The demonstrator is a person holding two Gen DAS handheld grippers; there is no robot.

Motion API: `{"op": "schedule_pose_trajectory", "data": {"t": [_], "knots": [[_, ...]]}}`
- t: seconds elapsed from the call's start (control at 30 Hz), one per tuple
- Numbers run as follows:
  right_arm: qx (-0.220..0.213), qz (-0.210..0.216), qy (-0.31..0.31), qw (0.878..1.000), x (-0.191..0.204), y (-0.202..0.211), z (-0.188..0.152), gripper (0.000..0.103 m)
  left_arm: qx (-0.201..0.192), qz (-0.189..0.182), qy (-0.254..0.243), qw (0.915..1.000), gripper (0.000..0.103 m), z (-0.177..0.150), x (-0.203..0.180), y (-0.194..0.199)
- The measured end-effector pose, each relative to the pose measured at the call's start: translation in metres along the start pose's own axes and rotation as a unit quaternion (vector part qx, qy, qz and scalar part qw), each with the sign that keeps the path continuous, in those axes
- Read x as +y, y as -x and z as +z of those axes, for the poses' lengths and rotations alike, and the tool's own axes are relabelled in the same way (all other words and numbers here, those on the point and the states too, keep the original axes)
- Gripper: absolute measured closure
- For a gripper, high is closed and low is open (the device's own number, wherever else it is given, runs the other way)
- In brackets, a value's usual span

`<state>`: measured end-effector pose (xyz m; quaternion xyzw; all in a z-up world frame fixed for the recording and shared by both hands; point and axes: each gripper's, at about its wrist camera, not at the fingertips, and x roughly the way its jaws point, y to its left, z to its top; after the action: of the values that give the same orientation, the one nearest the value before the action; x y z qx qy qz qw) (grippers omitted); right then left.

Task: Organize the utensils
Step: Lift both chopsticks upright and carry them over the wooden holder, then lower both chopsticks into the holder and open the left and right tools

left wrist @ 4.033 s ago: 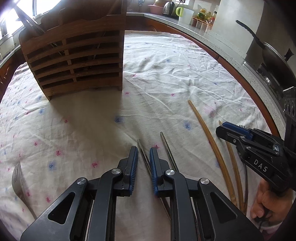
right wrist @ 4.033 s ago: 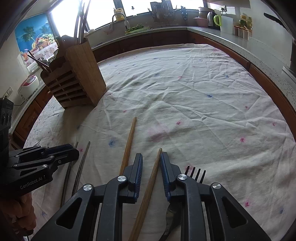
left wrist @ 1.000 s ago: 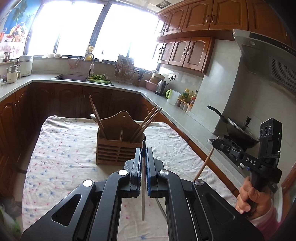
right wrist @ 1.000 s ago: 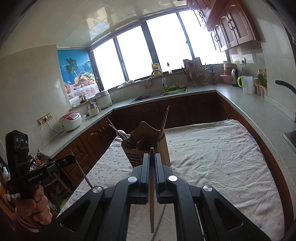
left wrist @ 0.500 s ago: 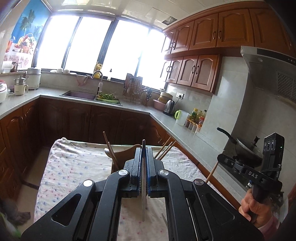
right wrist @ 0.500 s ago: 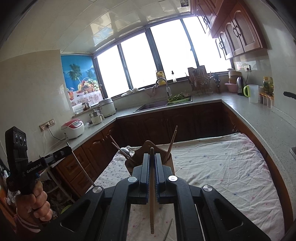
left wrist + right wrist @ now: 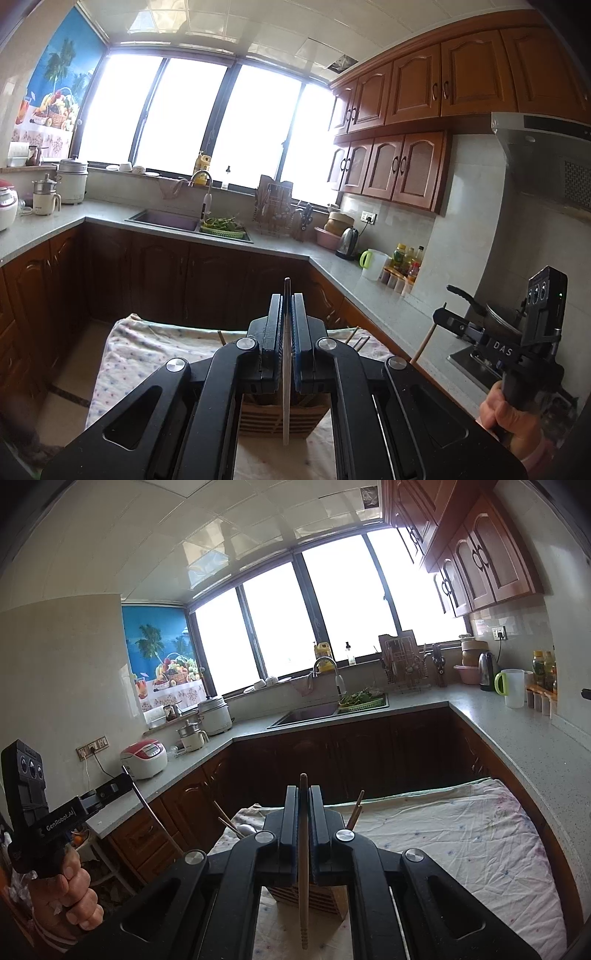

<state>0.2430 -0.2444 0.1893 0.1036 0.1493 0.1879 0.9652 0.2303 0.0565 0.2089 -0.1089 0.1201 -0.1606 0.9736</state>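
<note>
- Right now the left gripper is squeezed tight on a metal chopstick, hanging above the wooden holder.
- Likewise, the right gripper pinches a wooden chopstick.
- Each stick could swing, miss its slot, and fall on the tablecloth.

White floral-dotted tablecloth, brown wooden chopstick, silver chopstick, black tools

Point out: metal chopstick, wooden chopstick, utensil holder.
metal chopstick point(image 7: 285, 406), left wrist view, shaft below the jaws.
wooden chopstick point(image 7: 303, 904), right wrist view, shaft below the jaws.
utensil holder point(image 7: 258, 419), left wrist view, slatted front left of the chopstick.
</note>
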Motion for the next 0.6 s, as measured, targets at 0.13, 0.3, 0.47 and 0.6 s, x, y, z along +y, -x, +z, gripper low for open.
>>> {"op": "schedule_pose_trajectory", "data": {"t": [0.13, 0.3, 0.47, 0.6], "knots": [[-0.016, 0.0, -0.001, 1.0, 0.001, -0.012, 0.013, 0.098, -0.012, 0.007, -0.003, 0.9999, 0.1, 0.009, 0.003, -0.011], [-0.03, -0.006, 0.0, 1.0, 0.002, -0.03, 0.023, 0.098, -0.018, 0.016, 0.004, 0.9997, 0.1, 0.016, 0.012, -0.03], [-0.04, -0.015, 0.001, 0.999, -0.001, -0.045, 0.026, 0.098, -0.023, 0.027, 0.013, 0.9993, 0.1, 0.018, 0.019, -0.051], [-0.043, -0.025, 0.003, 0.999, -0.005, -0.059, 0.023, 0.098, -0.023, 0.035, 0.017, 0.999, 0.1, 0.011, 0.022, -0.066]]}}
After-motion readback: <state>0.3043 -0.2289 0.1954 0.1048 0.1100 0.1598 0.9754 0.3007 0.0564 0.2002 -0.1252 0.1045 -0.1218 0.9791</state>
